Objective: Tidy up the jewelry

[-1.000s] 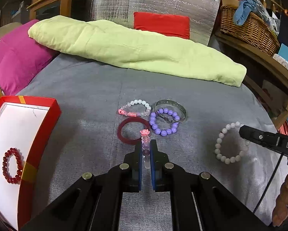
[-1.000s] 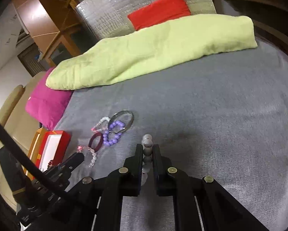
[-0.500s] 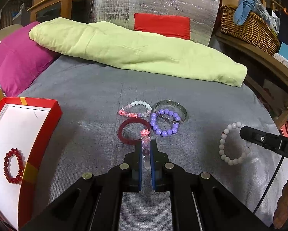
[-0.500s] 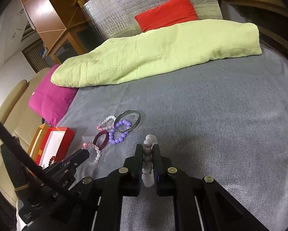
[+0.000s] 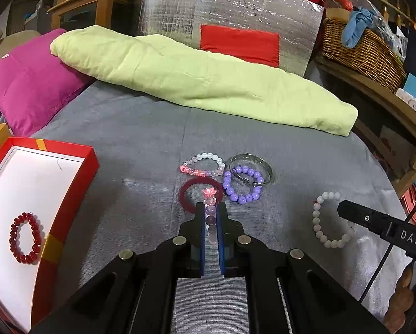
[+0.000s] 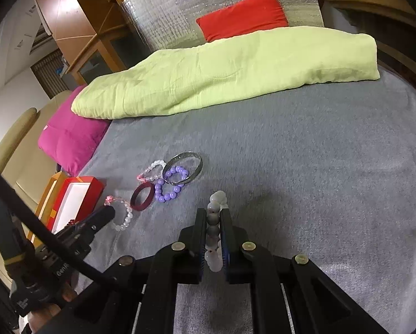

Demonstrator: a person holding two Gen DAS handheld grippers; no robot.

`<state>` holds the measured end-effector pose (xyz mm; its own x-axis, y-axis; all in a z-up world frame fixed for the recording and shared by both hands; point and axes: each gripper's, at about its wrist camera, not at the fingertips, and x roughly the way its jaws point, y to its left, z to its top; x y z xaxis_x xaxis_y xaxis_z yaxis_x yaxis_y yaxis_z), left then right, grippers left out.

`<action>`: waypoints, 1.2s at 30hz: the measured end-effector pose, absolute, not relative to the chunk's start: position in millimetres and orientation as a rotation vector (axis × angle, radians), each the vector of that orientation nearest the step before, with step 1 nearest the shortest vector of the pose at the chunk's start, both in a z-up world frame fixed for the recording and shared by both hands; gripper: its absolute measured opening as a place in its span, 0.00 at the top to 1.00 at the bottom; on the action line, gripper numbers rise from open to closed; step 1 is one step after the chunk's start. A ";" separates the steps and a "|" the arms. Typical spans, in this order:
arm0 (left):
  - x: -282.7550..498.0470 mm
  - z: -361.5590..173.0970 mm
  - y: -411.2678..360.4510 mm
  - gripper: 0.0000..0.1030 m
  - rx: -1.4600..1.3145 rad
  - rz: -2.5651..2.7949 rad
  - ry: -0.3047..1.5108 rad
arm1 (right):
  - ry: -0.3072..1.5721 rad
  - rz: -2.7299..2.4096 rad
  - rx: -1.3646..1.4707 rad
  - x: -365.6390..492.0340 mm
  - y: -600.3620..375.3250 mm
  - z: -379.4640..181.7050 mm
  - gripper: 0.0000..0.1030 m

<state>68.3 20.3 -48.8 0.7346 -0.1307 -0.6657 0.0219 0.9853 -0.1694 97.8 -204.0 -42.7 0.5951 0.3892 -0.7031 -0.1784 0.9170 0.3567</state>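
My left gripper [image 5: 210,206] is shut on a clear beaded bracelet [image 5: 209,199] with a pink flower charm, held just above the grey bedspread [image 5: 141,172]. My right gripper [image 6: 213,212] is shut on a white beaded bracelet [image 6: 217,199]; the left wrist view shows that bracelet [image 5: 323,222] at the right gripper's tip [image 5: 344,208]. Ahead lie a dark red bangle [image 5: 187,194], a purple bead bracelet [image 5: 242,185], a silver bangle [image 5: 251,161] and a pink and clear bracelet [image 5: 202,164]. A red box [image 5: 68,194] at the left holds a red bead bracelet [image 5: 24,238].
A rolled pale green blanket [image 5: 208,83] lies across the back of the bed, with a magenta pillow [image 5: 32,83] at its left end. A wicker basket [image 5: 361,50] stands on a wooden shelf at the right. A hand [image 5: 403,300] grips the right tool.
Both grippers keep their hold and have barely shifted. The white bracelet sits slightly lower in the left wrist view than a second ago.
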 end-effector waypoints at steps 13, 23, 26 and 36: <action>67.2 -46.0 23.1 0.92 -0.163 -0.073 0.728 | 0.865 0.350 0.262 96.5 -203.6 -39.4 0.90; 65.8 -43.7 26.8 0.92 -0.178 -0.065 0.721 | 0.866 0.352 0.263 95.8 -202.5 -39.4 0.90; 65.4 -43.0 26.6 0.92 -0.180 -0.063 0.718 | 0.866 0.356 0.261 95.8 -201.9 -39.0 0.90; 65.3 -41.8 27.8 0.92 -0.182 -0.060 0.715 | 0.864 0.357 0.260 95.4 -201.6 -38.9 0.90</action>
<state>65.3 27.8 -41.8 0.7541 -0.1174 -0.6461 -0.0072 0.9824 -0.1868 95.4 -201.6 -38.9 0.5960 0.4074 -0.6919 -0.1998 0.9098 0.3636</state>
